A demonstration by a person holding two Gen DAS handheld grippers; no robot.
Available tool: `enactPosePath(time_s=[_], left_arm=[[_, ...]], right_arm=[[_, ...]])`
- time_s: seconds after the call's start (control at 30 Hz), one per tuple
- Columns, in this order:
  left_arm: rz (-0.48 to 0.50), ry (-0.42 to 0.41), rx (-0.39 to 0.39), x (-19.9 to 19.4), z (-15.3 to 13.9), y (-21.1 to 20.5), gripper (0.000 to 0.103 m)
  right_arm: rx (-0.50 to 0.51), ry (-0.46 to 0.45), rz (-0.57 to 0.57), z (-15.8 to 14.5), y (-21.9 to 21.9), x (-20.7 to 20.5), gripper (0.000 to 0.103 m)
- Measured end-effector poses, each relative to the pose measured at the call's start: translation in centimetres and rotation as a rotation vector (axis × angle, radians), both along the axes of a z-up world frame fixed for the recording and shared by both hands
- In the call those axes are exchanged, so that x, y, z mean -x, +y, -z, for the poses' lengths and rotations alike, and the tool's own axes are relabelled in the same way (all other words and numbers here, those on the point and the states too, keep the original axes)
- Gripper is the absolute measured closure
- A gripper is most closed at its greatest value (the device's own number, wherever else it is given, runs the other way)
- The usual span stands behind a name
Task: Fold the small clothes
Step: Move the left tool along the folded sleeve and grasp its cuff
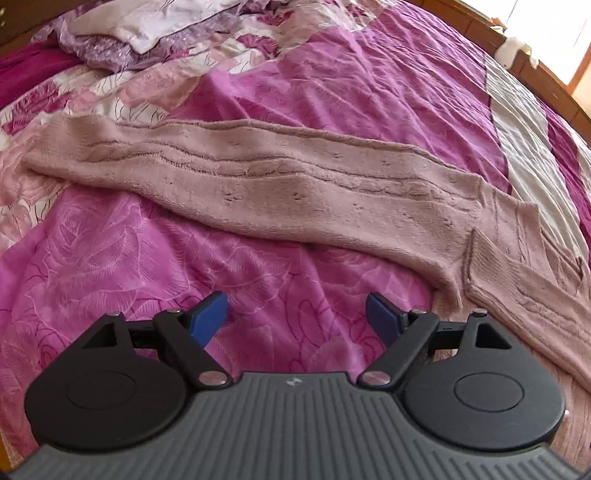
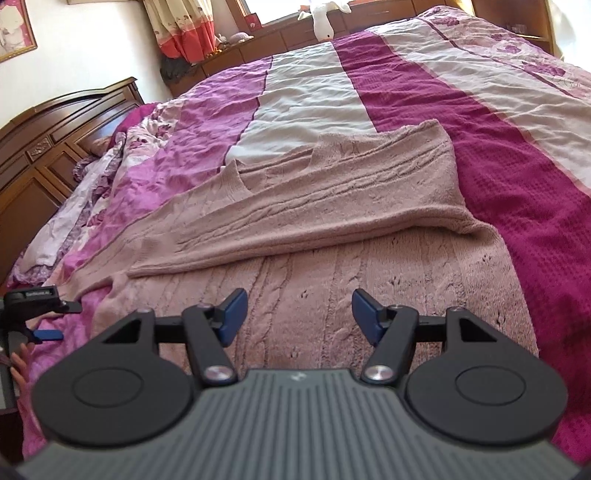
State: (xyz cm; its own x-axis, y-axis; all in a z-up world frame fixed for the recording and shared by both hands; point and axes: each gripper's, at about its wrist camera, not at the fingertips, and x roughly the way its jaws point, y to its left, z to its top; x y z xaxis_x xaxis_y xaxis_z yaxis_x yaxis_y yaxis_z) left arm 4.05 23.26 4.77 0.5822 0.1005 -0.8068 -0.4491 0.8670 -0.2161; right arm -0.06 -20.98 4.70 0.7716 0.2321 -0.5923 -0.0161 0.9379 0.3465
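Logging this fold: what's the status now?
Left gripper open, empty, over pink floral bedspread. Right gripper open, empty, over dusty-pink cable-knit sweater. Sweater partly folded, sleeve laid across. Nothing in the way.

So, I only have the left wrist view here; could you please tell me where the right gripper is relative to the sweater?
Observer: The right gripper hangs open over the pink sweater, above its cable-knit body.
Operator: Thank you. Is a sleeve folded across that body?
Observer: Yes, one sleeve lies diagonally across it, ahead of the fingers.
Operator: And what is at the far edge of the bed?
Observer: A white plush toy sits on the wooden ledge there.
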Motion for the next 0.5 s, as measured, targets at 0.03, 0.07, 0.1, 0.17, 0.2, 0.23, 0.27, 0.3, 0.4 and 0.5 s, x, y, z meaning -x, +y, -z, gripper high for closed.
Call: enactPosePath(time_s=[0.03,0.07,0.1,0.17,0.2,0.23,0.27,0.3,0.4,0.5], left_arm=[[-0.009,-0.006,0.014,-0.1,0.2,0.4,0.016],[-0.02,-0.014,0.03,-0.1,0.2,0.7,0.016],[-0.033,-0.026,0.047,-0.2,0.3,1.1,0.016],[-0.056,-0.048,0.075,-0.4,0.3,1.7,0.016],[-0.065,-0.06,0.092,-0.6,0.4,2.0,0.016],[-0.067,-0.071,0.107,-0.7,0.4,2.3,0.016],[-0.065,-0.085,0.126,-0.8,0.5,2.5,0.016],[-0.065,-0.098,0.137,-1.0,0.5,2.7,0.016],[-0.072,-0.126,0.16,-1.5,0.8,3.1,0.016],[-0.085,-0.122,0.154,-2.4,1.1,3.4,0.016]], right_arm=[[0.0,0.001,0.003,0.1,-0.1,0.0,0.038],[0.0,0.002,0.006,0.1,-0.1,-0.1,0.038],[0.0,0.002,0.008,0.2,-0.1,-0.2,0.038],[-0.003,0.003,0.012,0.3,-0.2,-0.2,0.038],[-0.004,0.004,0.013,0.3,-0.2,-0.2,0.038],[-0.003,0.006,0.014,0.4,-0.2,-0.2,0.038],[-0.003,0.006,0.014,0.5,-0.2,-0.2,0.038],[-0.002,0.007,0.014,0.5,-0.1,-0.2,0.038],[-0.003,0.012,0.011,0.7,-0.1,-0.3,0.038],[-0.003,0.018,0.012,0.9,-0.1,-0.3,0.038]])
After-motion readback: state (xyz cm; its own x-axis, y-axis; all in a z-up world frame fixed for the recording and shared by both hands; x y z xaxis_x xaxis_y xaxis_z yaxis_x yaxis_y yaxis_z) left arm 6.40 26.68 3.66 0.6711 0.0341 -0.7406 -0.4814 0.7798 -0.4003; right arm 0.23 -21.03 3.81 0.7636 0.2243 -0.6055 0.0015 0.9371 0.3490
